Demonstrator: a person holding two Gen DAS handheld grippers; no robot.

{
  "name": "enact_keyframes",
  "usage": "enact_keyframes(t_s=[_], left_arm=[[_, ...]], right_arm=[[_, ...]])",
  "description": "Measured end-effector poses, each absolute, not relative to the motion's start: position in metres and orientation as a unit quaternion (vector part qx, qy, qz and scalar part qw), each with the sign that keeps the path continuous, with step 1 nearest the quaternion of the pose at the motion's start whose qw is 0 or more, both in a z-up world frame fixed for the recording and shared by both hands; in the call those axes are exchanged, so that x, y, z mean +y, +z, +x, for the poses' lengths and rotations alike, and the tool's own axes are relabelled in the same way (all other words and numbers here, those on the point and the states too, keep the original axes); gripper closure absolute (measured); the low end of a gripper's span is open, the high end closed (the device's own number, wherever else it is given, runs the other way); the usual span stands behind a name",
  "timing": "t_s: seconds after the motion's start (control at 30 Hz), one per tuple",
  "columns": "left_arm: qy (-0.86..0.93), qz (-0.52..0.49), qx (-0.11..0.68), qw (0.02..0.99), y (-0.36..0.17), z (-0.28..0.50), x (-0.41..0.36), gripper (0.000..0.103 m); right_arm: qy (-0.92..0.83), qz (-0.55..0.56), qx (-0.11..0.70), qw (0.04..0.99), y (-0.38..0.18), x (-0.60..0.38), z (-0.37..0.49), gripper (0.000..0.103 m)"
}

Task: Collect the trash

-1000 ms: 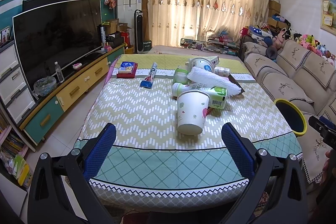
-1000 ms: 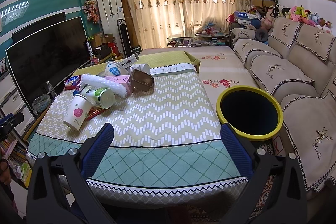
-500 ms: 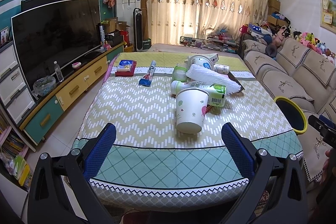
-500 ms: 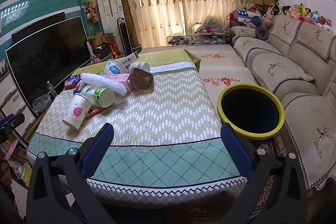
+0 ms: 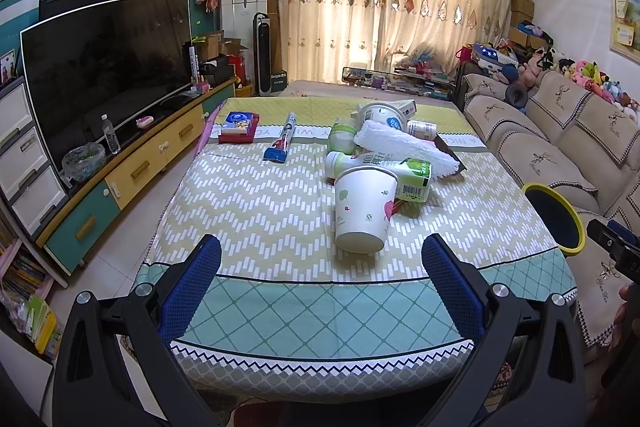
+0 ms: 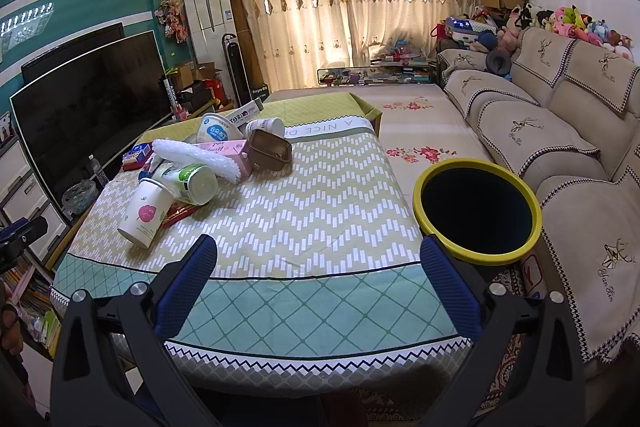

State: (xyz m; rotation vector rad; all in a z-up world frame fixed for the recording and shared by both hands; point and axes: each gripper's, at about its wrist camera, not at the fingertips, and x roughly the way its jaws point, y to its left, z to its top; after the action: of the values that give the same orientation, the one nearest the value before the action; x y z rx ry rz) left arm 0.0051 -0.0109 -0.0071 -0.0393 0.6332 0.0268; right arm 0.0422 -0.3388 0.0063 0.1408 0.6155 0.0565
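Living room: curved black TV [image 5: 108, 67] on the left wall, beige sofa [image 6: 560, 131] on the right, cream curtains [image 5: 392, 7] at the back. In the middle, a low counter [image 5: 256, 211] under a green-and-white zigzag cloth.

Trash sits clustered on the counter's far-right half in the left view. The white paper cup with a pink leaf print [image 5: 363, 207] lies tipped, base toward the camera, rim resting against a white-and-green plastic bottle [image 5: 400, 173] that lies on its side. Behind them: a white bubble-wrap sheet [image 5: 400, 145] draped over a pink carton [image 6: 226, 151], a brown plastic tray [image 6: 270, 150] tilted on edge, a round white tub with blue label [image 6: 218, 131], and a small white can [image 5: 422, 129] on its side. Apart to the left: a blue-and-white tube [image 5: 282, 141] lying flat and a blue tissue pack on a red box [image 5: 238, 125].

Round bin with yellow rim [image 6: 476, 211] stands on the floor just beside the counter's right edge, between counter and sofa. Interior reads dark; contents cannot be made out.

Left gripper [image 5: 320, 267] is spread wide, holding nothing, hovering over the counter's near edge, in line with the paper cup. Right gripper [image 6: 318, 267] is likewise spread and empty, aimed between trash pile and bin.
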Motion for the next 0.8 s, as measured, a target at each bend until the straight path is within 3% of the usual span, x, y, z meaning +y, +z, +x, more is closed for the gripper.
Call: enact_keyframes(t_s=[0.8], left_arm=[[0.01, -0.019, 0.313, 0.949, -0.0061, 0.0063, -0.0117, 0.004]], right_arm=[[0.027, 0.071, 0.303, 0.95, 0.0047, -0.3383, 0.0439, 0.006]])
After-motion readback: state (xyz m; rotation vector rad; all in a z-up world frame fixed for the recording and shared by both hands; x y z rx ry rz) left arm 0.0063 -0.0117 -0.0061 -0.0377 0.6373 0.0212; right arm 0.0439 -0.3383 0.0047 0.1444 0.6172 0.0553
